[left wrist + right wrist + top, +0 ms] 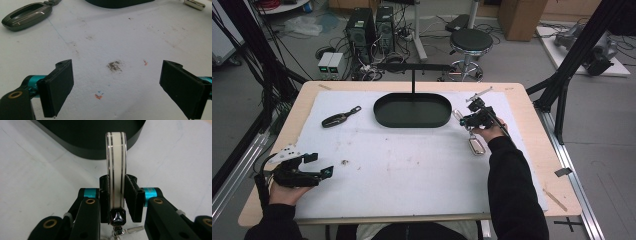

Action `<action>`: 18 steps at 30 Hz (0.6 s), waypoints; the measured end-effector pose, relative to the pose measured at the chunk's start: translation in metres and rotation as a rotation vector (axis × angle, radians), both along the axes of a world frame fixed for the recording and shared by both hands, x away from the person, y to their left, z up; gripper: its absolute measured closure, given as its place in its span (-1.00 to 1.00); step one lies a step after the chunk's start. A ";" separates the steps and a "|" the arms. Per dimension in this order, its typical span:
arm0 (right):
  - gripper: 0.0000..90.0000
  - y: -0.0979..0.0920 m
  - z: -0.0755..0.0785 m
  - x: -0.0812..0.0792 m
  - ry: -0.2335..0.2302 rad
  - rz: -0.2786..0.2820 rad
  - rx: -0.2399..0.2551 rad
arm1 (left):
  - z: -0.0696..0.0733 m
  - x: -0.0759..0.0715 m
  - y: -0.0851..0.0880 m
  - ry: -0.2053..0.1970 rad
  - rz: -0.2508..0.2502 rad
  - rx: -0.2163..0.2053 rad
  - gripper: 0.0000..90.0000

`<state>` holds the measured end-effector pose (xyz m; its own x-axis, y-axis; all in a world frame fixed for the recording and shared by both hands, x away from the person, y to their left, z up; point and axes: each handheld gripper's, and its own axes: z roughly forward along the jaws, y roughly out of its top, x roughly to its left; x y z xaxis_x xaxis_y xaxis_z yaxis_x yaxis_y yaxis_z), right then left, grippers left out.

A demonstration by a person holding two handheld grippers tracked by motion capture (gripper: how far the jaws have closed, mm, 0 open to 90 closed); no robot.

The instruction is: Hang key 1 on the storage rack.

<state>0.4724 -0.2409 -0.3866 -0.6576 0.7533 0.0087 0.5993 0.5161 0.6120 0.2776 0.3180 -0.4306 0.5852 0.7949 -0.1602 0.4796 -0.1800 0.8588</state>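
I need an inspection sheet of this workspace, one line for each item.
Surface: white mat on wooden table, stained with small marks.
Job's things: white key fob on edge between the right gripper fingers; silver key fob on the mat; dark key fob lying left of the black tray.
Clutter: small debris speck.
Grippers: left gripper open, nothing between.
Cables: tangled on the floor.
Surroundings: stool, computer towers.
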 end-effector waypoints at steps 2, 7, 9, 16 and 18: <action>0.68 -0.004 0.006 -0.003 -0.007 -0.002 0.034 | 0.000 0.000 0.000 -0.001 0.000 0.000 -0.72; 0.68 -0.002 0.016 -0.009 -0.039 0.013 0.069 | 0.000 0.001 0.000 -0.001 -0.001 0.002 -0.72; 0.68 -0.001 0.020 -0.011 -0.050 0.017 0.090 | 0.000 0.001 0.001 0.000 -0.001 0.001 -0.72; 0.68 0.003 0.043 -0.015 -0.117 0.012 0.151 | -0.001 0.001 0.000 0.001 -0.002 0.002 -0.72; 0.68 0.009 0.055 -0.016 -0.139 0.032 0.173 | -0.001 0.002 0.000 0.001 0.000 0.001 -0.72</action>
<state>0.4568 -0.2323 -0.3320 -0.6851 0.7272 0.0440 0.4881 0.4134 0.7687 0.2793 0.3181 -0.4313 0.5851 0.7950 -0.1598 0.4803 -0.1810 0.8582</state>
